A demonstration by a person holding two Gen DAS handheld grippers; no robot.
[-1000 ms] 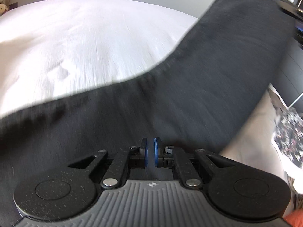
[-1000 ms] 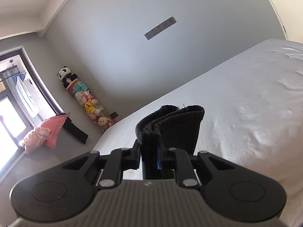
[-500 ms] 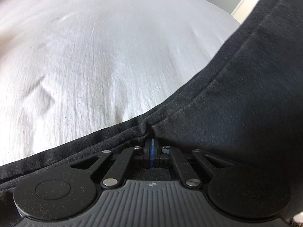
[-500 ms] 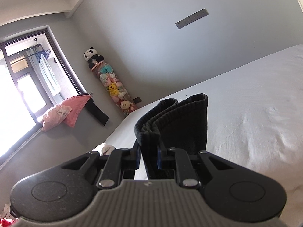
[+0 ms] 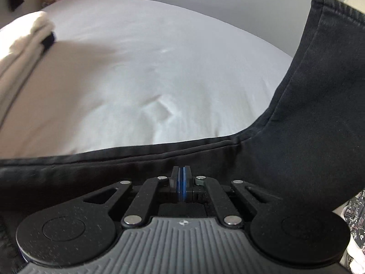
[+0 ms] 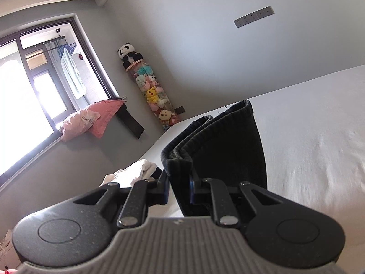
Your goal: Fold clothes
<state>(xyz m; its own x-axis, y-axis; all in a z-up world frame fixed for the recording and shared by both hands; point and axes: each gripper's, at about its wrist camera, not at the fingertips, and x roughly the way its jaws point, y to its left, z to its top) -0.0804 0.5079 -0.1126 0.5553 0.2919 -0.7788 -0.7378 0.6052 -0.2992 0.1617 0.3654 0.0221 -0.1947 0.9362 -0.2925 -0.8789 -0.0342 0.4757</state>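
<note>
I see the white bed (image 5: pixel 141 73) spread wide under both cameras. The dark garment (image 5: pixel 314 118) hangs above it, its hem running across just ahead of my left claw (image 5: pixel 181 183), which is clenched, pads together, though I cannot tell whether cloth is between them. My right claw (image 6: pixel 179 188) grips the garment's ribbed cuff, bunched upright. Since a second ago, a folded cream pile (image 5: pixel 20 43) has come into the left view.

Bedroom — bed (image 5: pixel 159 68), plush toys (image 6: pixel 150 91)
</note>
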